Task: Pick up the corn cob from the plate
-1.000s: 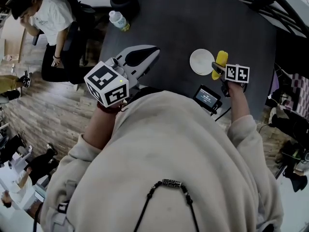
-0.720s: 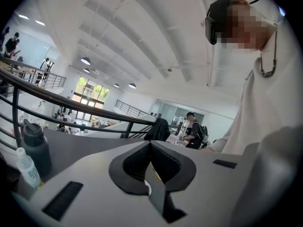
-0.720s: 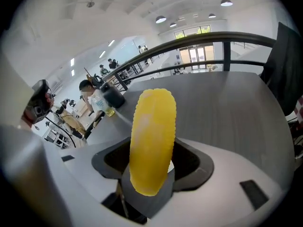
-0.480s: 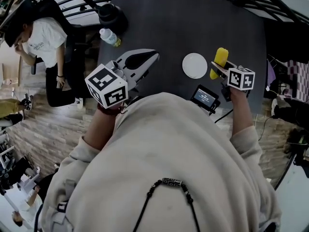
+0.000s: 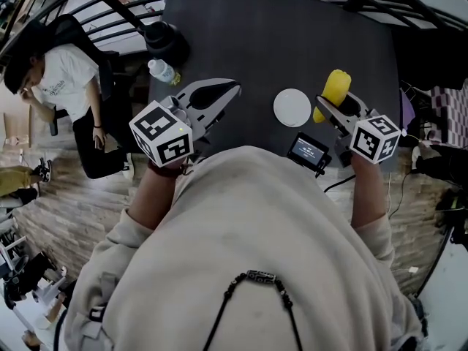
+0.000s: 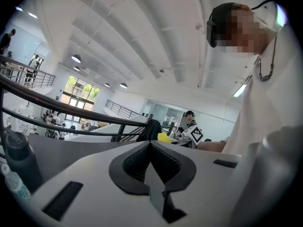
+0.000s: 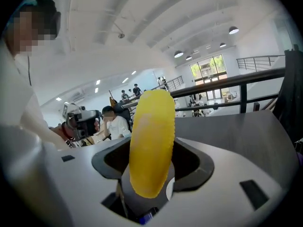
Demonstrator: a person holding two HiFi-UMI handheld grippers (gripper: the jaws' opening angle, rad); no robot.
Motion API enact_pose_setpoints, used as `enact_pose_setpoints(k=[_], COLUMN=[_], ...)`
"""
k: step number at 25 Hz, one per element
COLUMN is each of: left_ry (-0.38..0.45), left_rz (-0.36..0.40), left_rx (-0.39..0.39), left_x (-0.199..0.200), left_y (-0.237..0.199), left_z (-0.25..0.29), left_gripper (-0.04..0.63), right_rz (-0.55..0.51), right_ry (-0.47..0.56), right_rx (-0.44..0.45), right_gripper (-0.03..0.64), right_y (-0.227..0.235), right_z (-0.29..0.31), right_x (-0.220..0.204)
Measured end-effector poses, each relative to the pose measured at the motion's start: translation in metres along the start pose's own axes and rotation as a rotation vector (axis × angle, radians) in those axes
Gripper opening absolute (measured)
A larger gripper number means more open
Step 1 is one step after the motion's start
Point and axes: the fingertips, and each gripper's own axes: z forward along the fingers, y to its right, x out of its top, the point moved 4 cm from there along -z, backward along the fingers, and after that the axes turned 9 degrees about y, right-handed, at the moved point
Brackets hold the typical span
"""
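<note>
1. A white plate point(image 5: 292, 107) lies on the dark bench point(image 5: 292, 35).
2. Just right of the plate, the right gripper point(image 5: 338, 110) has its jaws clamped on a yellow corn cob point(image 5: 333, 86), which is off the plate.
3. Left of the plate, the left gripper point(image 5: 232, 88) points toward it, the tips of its jaws together.
4. Just below the plate, nearer the wearer, sits a small device with a lit screen point(image 5: 309, 151).
5. Well left of the plate, a water bottle point(image 5: 162, 70) stands at the bench edge. Beyond it sits a person in a white shirt point(image 5: 62, 86).
</note>
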Motion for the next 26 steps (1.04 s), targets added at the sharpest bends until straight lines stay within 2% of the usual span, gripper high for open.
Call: enact_pose_setpoints(k=[6, 15, 26], left_ry=[0.003, 0.001, -0.003], left_rz=[-0.004, 0.0, -0.011], left_rx=[-0.023, -0.058, -0.054], left_x=[0.004, 0.007, 0.0], left_y=[-0.006, -0.001, -0.014], left_z=[0.01, 0.017, 0.023], left_gripper=[0.006, 0.006, 0.006], right_rz=[-0.011, -0.035, -0.034], right_ry=[0.118, 0.148, 0.131], right_rx=[0.042, 0.06, 0.063], right_gripper=[0.267, 0.267, 0.267], right_y=[-0.024, -0.038, -0.029], right_z=[-0.003, -0.013, -0.001], right_x=[0.026, 0.037, 0.034])
